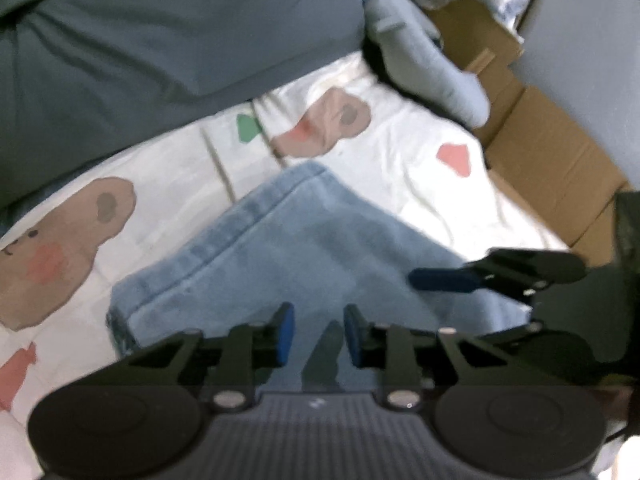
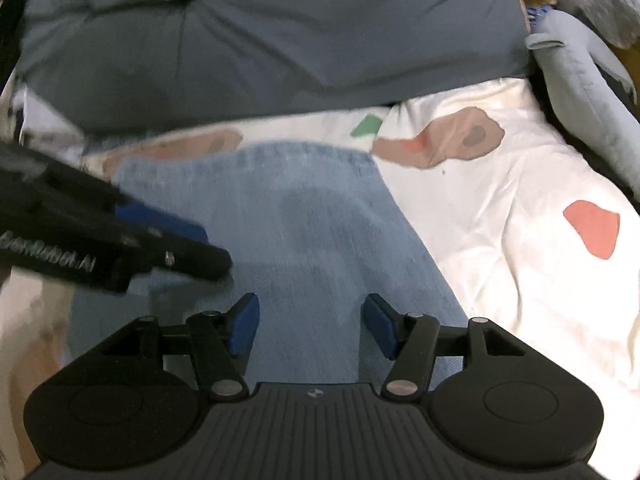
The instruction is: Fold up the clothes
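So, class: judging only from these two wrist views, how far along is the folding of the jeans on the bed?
Looks done: the light blue jeans lie flat on the white printed sheet, apparently folded at least once, hem edge showing. In hand: nothing is gripped; the left claw and right claw hover over the denim with a gap between the pads. Left: whether another fold follows cannot be told.

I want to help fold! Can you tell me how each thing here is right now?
Jeans: folded, lying flat on the sheet.
Bear-print sheet: spread out, wrinkled.
Grey-blue duvet: bunched up behind the jeans.
Cardboard box: flaps open.
Left gripper: open narrowly, holding nothing.
Right gripper: open wide, holding nothing.
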